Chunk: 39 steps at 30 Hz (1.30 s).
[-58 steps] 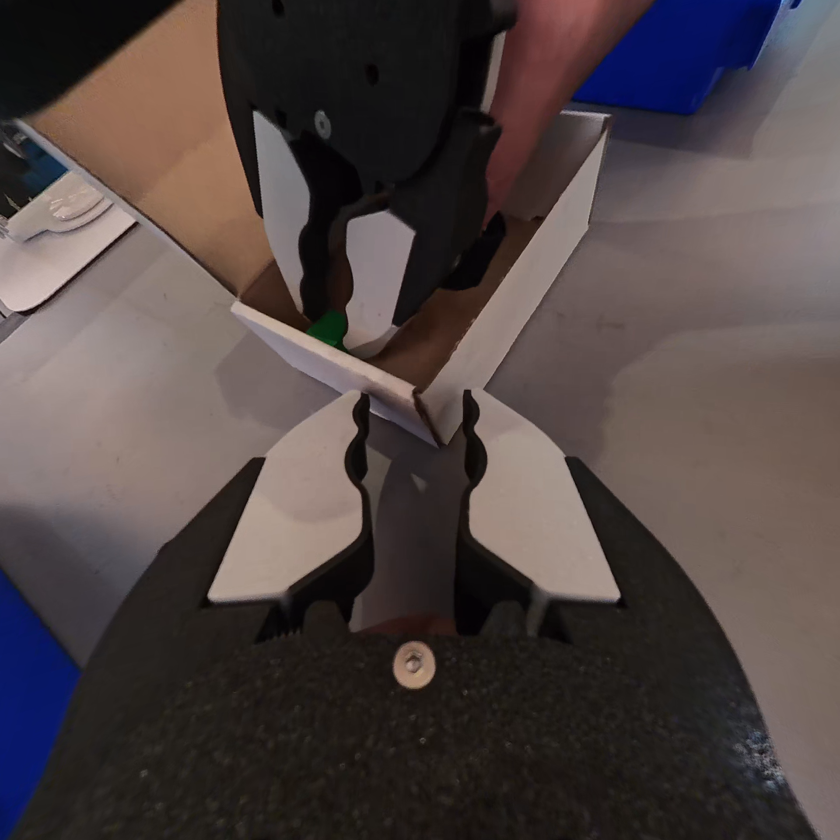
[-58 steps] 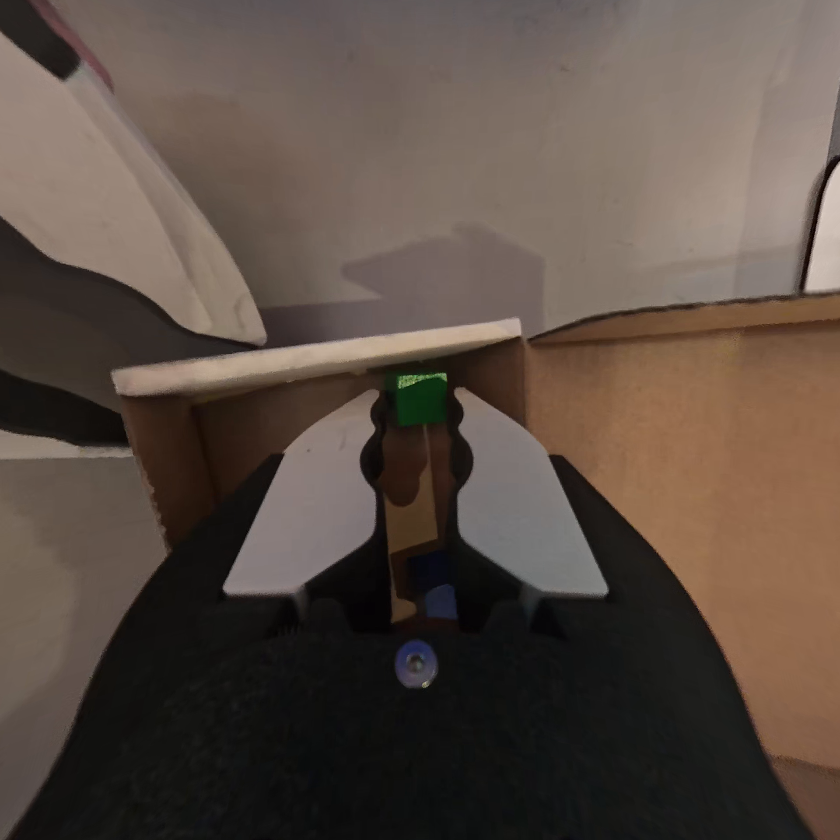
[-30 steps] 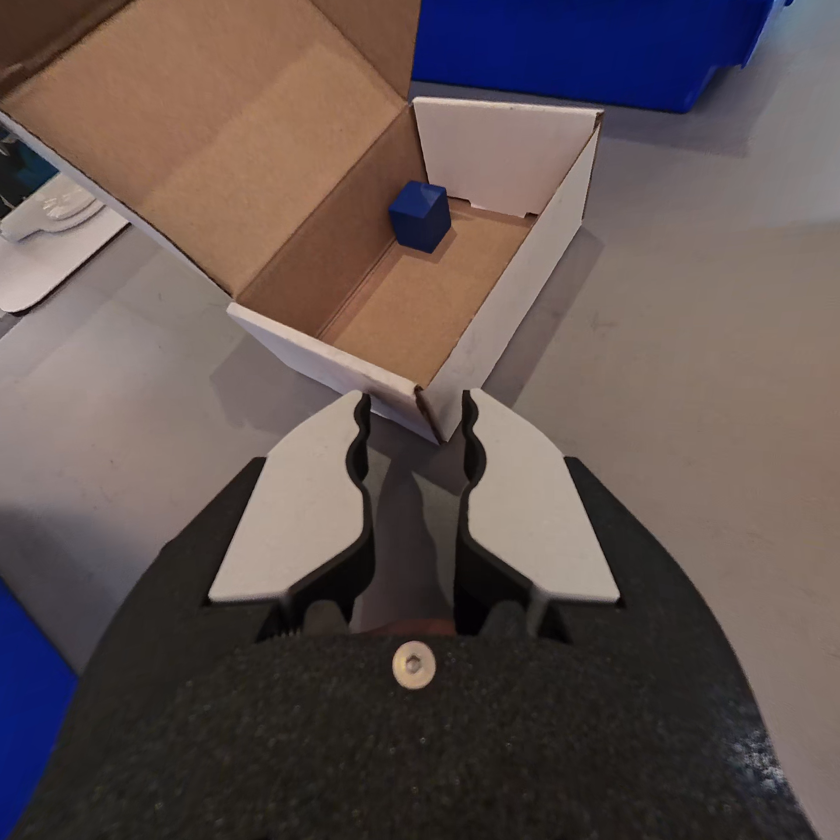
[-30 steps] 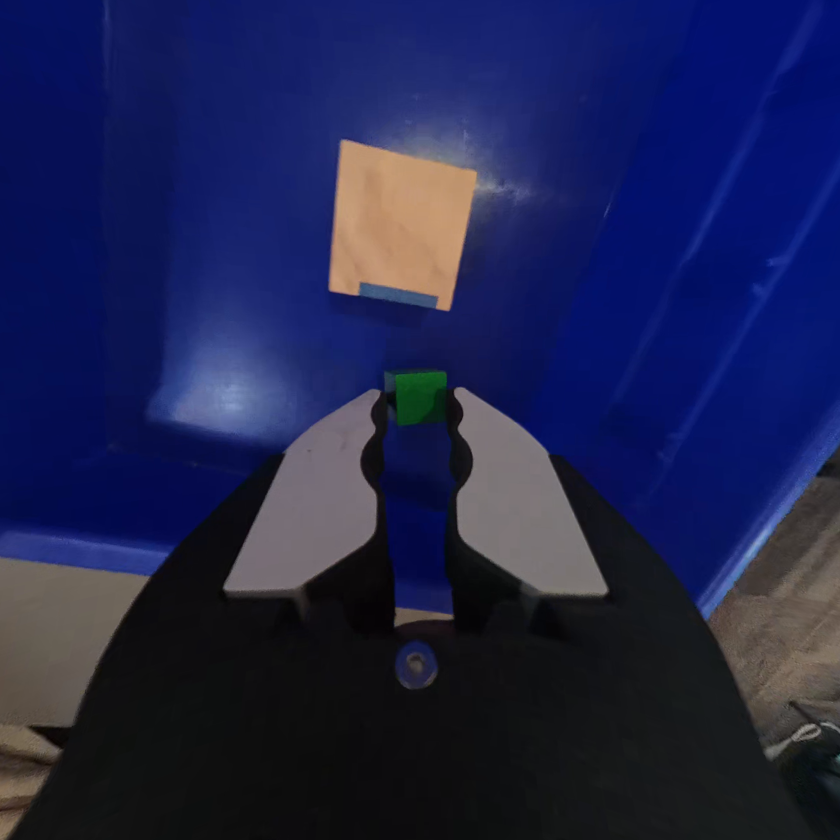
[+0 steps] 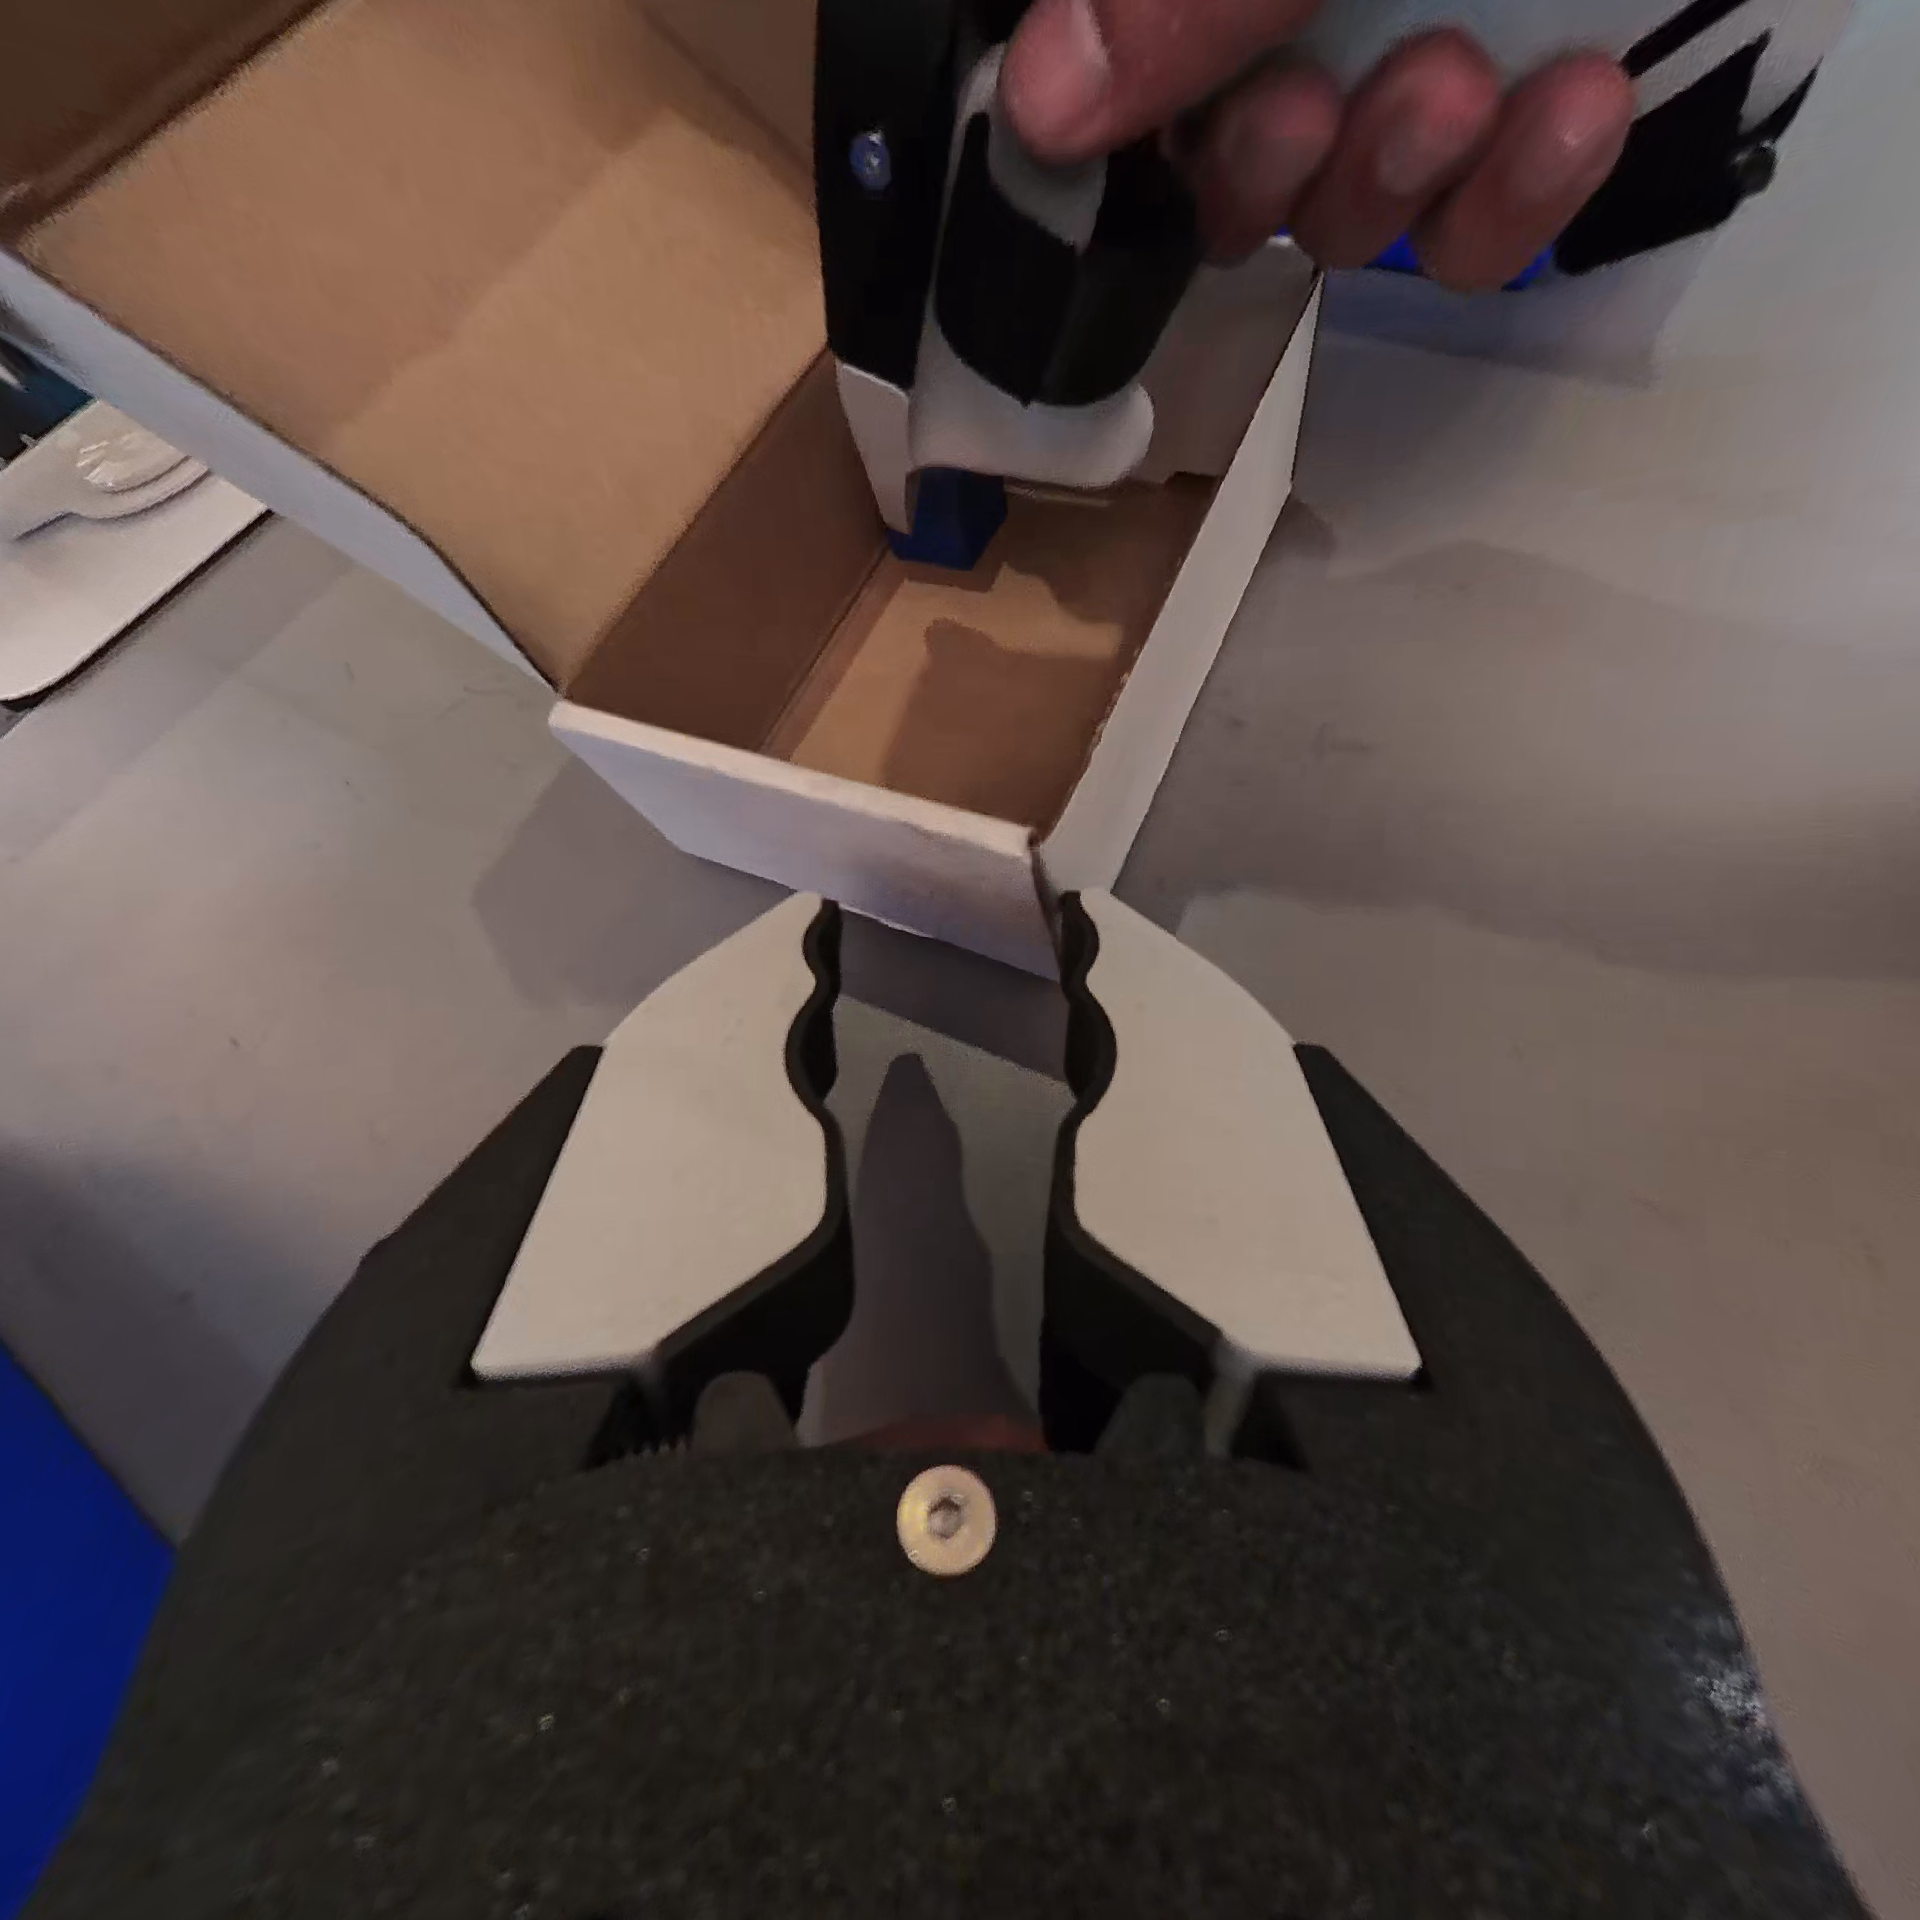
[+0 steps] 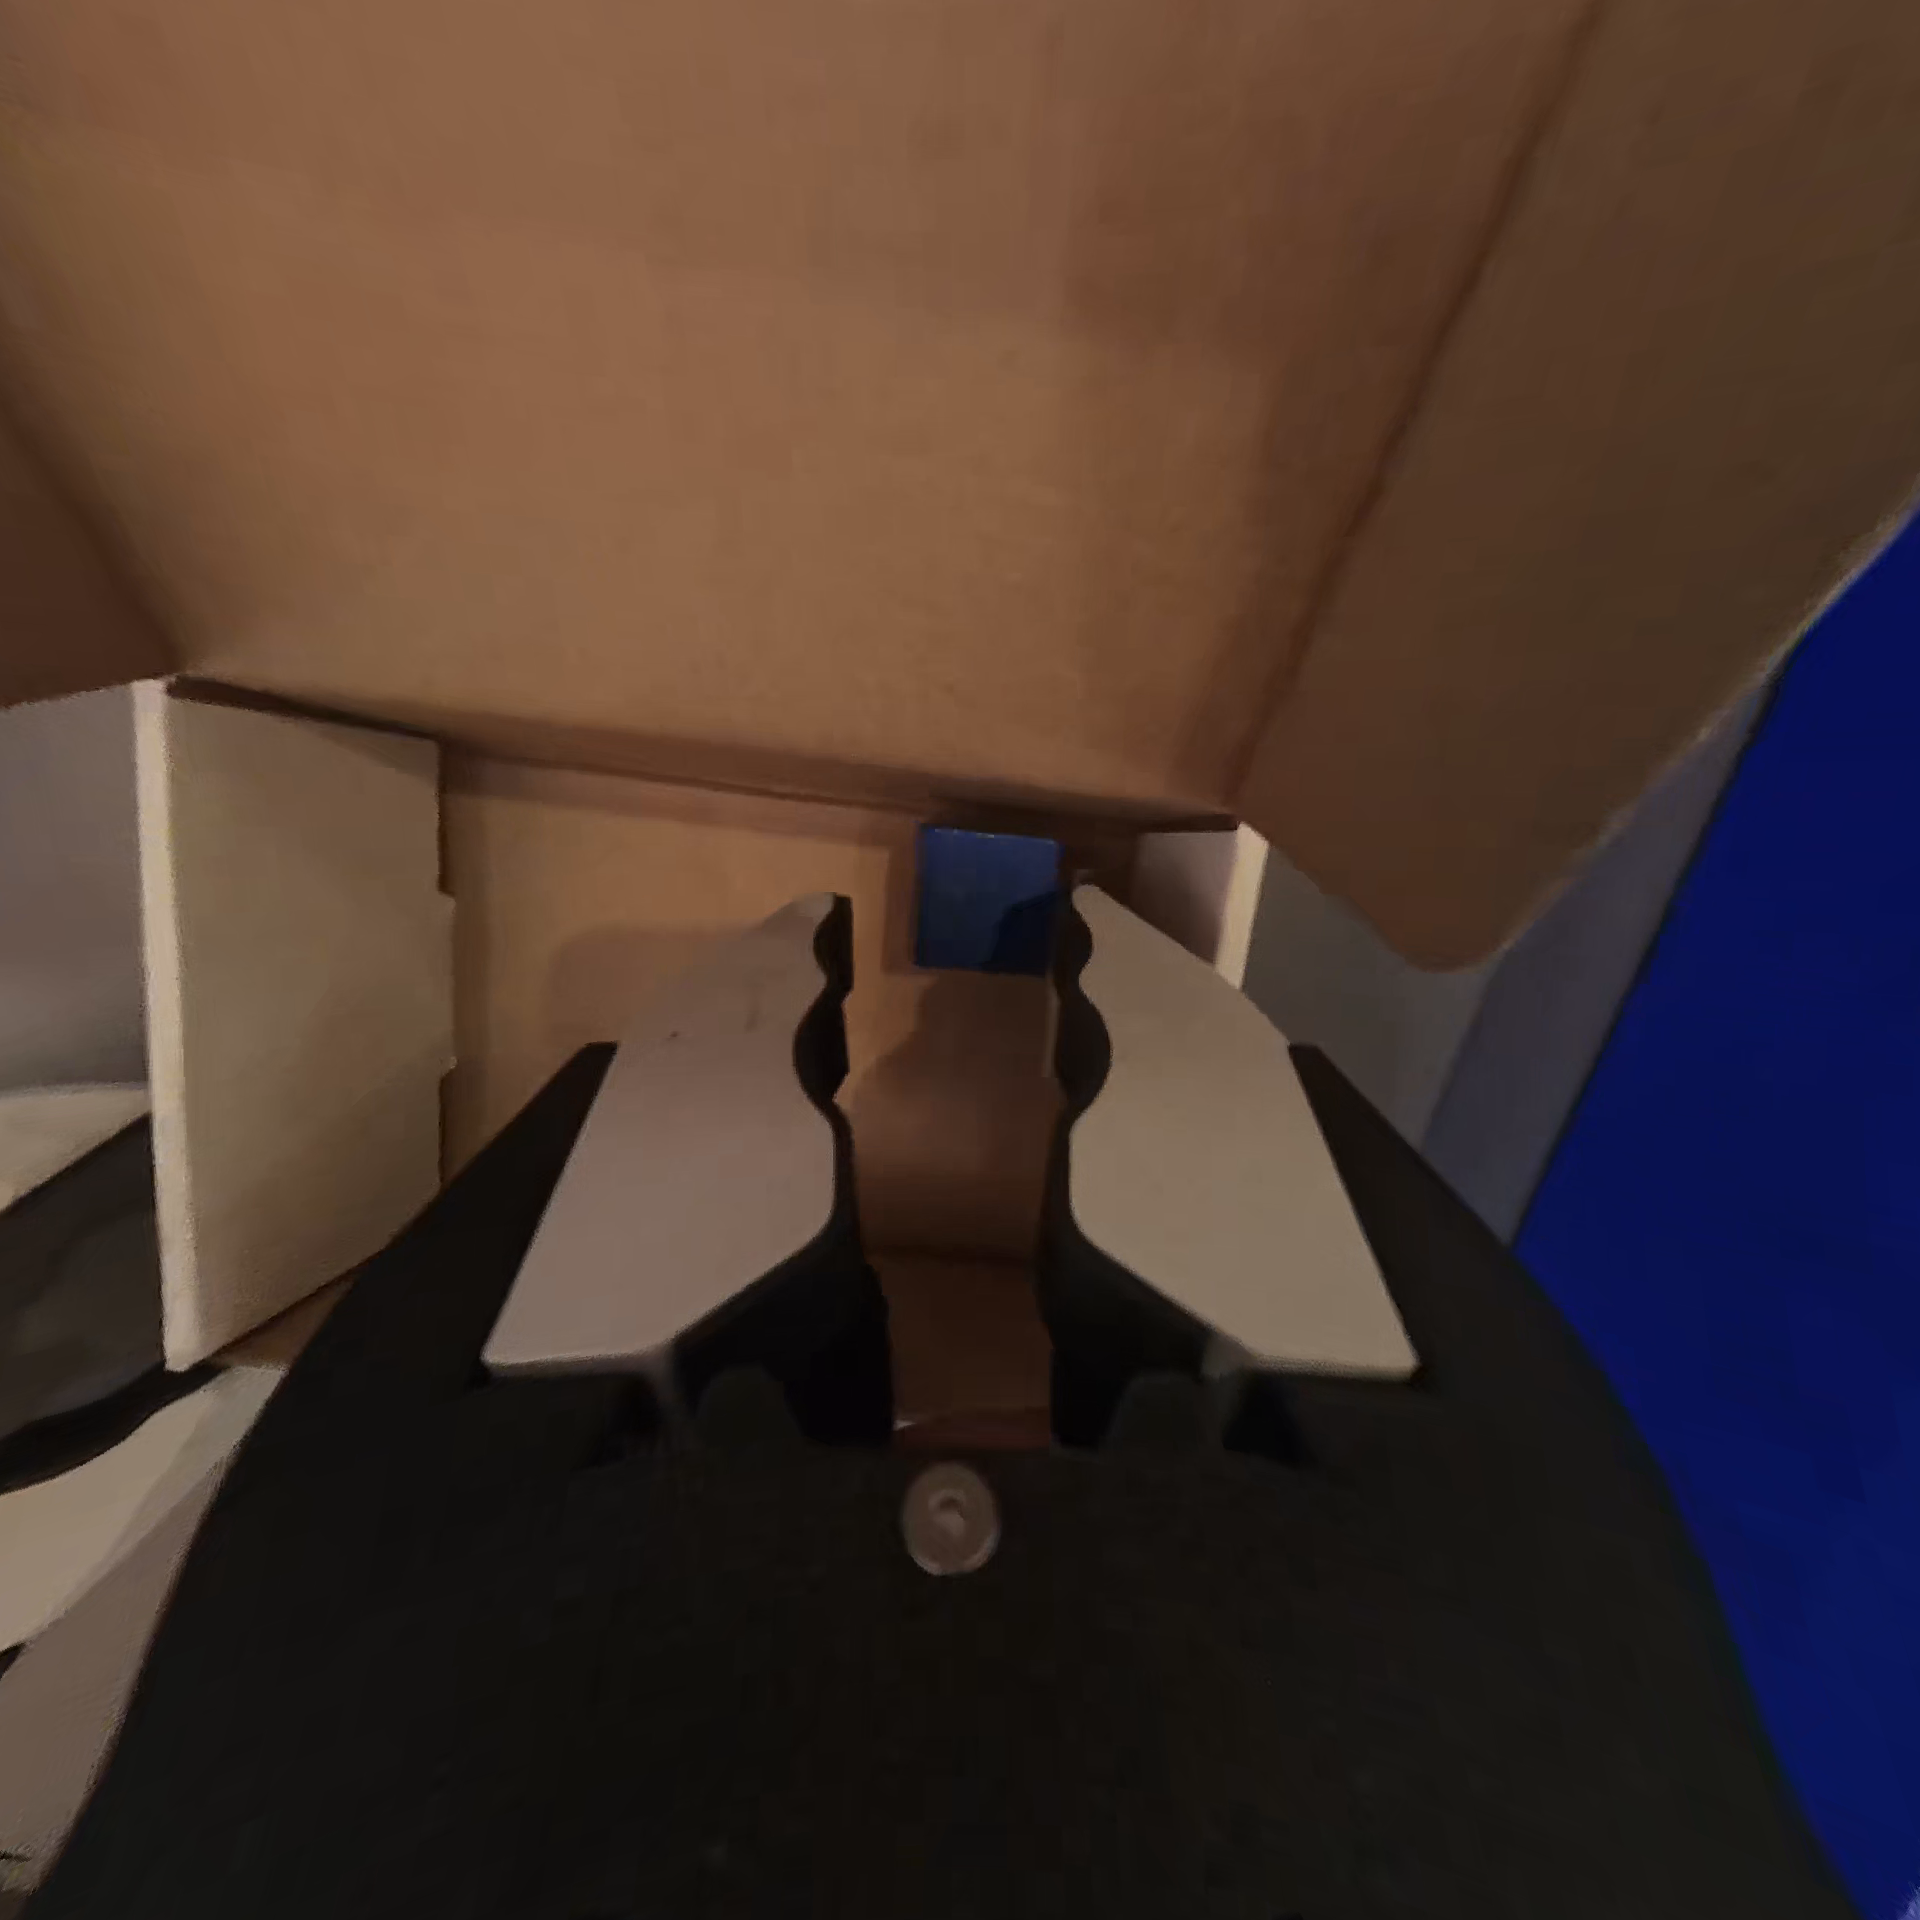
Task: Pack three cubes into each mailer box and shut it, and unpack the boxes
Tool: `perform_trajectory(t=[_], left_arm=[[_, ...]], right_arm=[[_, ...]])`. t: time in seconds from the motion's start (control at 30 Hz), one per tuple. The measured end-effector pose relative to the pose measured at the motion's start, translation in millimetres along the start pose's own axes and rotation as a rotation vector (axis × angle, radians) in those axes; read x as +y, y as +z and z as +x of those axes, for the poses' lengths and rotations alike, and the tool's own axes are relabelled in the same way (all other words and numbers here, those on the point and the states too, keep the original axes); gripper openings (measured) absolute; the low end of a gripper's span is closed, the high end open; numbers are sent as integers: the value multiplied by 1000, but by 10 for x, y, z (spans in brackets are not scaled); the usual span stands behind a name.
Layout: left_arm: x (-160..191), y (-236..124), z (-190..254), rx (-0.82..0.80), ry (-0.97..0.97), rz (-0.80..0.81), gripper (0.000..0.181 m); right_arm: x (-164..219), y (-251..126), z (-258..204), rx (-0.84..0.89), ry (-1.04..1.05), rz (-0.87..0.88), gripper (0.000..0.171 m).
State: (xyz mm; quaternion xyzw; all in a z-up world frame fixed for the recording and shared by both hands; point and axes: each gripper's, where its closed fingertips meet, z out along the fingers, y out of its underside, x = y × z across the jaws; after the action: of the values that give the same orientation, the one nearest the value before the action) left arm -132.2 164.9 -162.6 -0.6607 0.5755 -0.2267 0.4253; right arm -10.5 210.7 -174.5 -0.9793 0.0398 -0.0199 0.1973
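Unpacking, near its end: open right gripper point(image 6: 951, 914) reaches inside the mailer box point(image 5: 935, 883) toward the only cube visible, a blue cube point(image 6: 982, 899) at the far wall; left gripper point(image 5: 948, 925) open, empty, at the box's near corner.

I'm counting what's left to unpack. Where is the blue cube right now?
The blue cube sits on the floor of the open box, in its far corner against the lid-side wall. The right tongs are open around it.

Light: dim, soft shadows on the grey table surface point(image 5: 1558, 1091).
Blur: right wrist view — smeared edges.
Distortion: wide-angle bowing.
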Motion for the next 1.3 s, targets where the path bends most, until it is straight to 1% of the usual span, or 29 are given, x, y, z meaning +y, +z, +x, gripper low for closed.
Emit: perform_trajectory(t=[0.17,0.23,0.33,0.4,0.47,0.53,0.57,0.63,0.67,0.73,0.77,0.83,0.9,0.97,1.07,1.17,1.3], left_arm=[[-35,11,-6,12,-18,5,41],[-49,19,7,16,-15,6,41],[-48,31,31,17,-6,5,41],[-36,39,54,22,-3,2,41],[-21,41,66,23,2,-2,41],[-5,36,64,18,11,-5,41],[2,32,59,15,13,-6,41],[8,28,52,13,10,-7,41],[8,26,52,14,7,-7,41],[-2,21,48,13,7,-5,41],[-6,18,48,11,10,-5,41],[-18,14,48,7,17,-5,41],[-41,12,49,5,20,0,41],[-55,21,55,8,18,0,41],[-47,49,75,14,18,-5,41],[-36,68,91,14,18,-12,41],[-8,77,91,14,14,-18,41]], right_arm=[[53,120,28,56,-50,-45,36],[66,155,79,107,-80,-51,29],[93,121,19,55,-80,-61,29],[77,30,-13,24,-80,-38,29],[51,-214,-92,-33,-89,9,29],[-14,-648,-99,-60,-116,110,29],[-48,-895,-21,-53,-112,170,29],[-55,-1333,288,-40,-54,264,29],[-29,-1482,533,-18,-3,287,28],[122,-1578,1119,52,110,273,29],[247,-1520,1379,61,173,237,29],[533,-1272,1797,55,290,141,29],[788,-963,2000,7,347,30,29],[941,-698,2025,-64,379,-64,29],[1055,-430,2008,-56,306,-179,30],[1112,-295,1950,-24,226,-255,30],[1096,-255,1928,-4,207,-264,30]])
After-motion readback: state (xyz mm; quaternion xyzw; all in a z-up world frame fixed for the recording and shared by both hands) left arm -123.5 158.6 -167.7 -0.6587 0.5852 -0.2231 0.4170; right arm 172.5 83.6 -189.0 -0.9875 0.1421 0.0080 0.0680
